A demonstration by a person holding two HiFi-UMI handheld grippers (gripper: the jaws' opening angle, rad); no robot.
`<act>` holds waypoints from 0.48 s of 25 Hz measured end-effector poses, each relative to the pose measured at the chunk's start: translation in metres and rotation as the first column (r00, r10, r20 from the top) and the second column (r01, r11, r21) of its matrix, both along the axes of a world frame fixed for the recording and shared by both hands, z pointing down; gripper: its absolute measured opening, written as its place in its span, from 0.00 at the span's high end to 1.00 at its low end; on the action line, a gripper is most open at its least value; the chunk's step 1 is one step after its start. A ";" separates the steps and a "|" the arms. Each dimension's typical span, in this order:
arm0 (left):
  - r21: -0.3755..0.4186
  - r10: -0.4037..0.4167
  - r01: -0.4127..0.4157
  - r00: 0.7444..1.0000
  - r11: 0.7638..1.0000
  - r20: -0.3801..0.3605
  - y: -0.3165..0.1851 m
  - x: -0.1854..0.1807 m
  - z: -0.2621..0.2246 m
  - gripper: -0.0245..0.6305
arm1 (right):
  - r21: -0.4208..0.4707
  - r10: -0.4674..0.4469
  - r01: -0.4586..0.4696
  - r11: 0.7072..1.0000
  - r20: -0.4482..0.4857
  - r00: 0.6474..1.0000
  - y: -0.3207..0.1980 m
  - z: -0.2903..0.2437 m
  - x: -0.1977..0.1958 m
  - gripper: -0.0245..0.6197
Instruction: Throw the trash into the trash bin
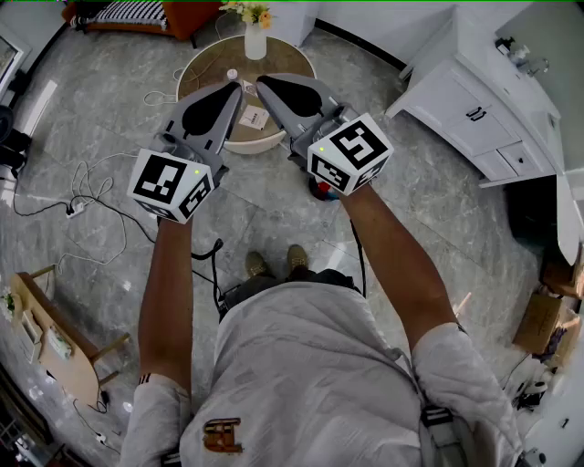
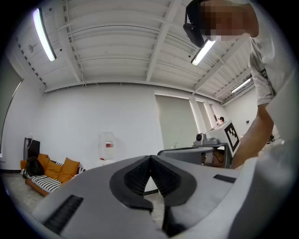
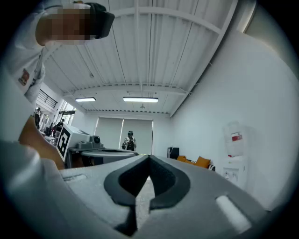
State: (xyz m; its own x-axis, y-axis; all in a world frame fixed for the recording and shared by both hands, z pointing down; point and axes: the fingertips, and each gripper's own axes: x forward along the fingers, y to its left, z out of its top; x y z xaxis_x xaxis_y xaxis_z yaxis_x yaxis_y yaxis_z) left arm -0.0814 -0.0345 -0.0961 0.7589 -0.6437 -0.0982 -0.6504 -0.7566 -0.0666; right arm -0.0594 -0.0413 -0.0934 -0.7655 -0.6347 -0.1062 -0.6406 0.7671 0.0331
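In the head view both grippers are held out side by side, level, over the floor in front of a low round table (image 1: 205, 68). My left gripper (image 1: 239, 88) is shut with nothing in it. My right gripper (image 1: 262, 82) is shut and empty too. A white paper packet (image 1: 255, 117) and a small white round item (image 1: 232, 75) lie on the table just past the tips. A white curved rim (image 1: 251, 144) shows below the table's near edge; I cannot tell whether it is a bin. In the left gripper view the left gripper (image 2: 149, 158) has its pads meeting; in the right gripper view the right gripper (image 3: 149, 158) looks the same.
A white vase of flowers (image 1: 255, 36) stands at the table's far side. Cables and a power strip (image 1: 75, 208) trail on the marble floor at left. White cabinets (image 1: 474, 100) stand at right, an orange sofa (image 1: 137, 14) at the back. A red object (image 1: 321, 190) sits under my right gripper.
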 end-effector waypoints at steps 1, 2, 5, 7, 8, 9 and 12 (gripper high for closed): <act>0.001 -0.002 0.002 1.000 1.000 0.001 0.000 0.000 0.001 0.96 | 0.001 0.000 0.000 1.000 -0.001 1.000 -0.001 0.000 0.000 0.96; 0.001 -0.003 0.003 1.000 1.000 0.001 -0.001 -0.001 0.001 0.96 | 0.003 0.000 0.000 1.000 -0.002 1.000 -0.001 0.000 0.000 0.96; 0.003 -0.007 0.007 1.000 1.000 -0.002 -0.002 -0.002 0.001 0.96 | 0.007 -0.012 0.012 1.000 0.005 1.000 0.000 0.000 -0.002 0.96; 0.004 -0.010 0.010 1.000 1.000 -0.003 -0.002 -0.003 0.001 0.96 | 0.009 -0.021 0.021 1.000 0.016 1.000 0.001 -0.002 -0.002 0.96; 0.004 -0.012 0.012 1.000 1.000 -0.004 -0.002 -0.004 0.001 0.96 | 0.010 -0.021 0.021 1.000 0.019 1.000 0.001 -0.002 -0.002 0.96; 0.004 -0.015 0.015 1.000 1.000 -0.003 -0.003 -0.005 0.001 0.96 | 0.009 -0.020 0.020 1.000 0.019 1.000 0.001 -0.002 -0.002 0.96; 0.005 -0.025 0.025 1.000 1.000 0.001 -0.004 -0.011 0.003 0.96 | 0.004 -0.015 0.015 1.000 0.018 1.000 -0.001 -0.001 -0.006 0.96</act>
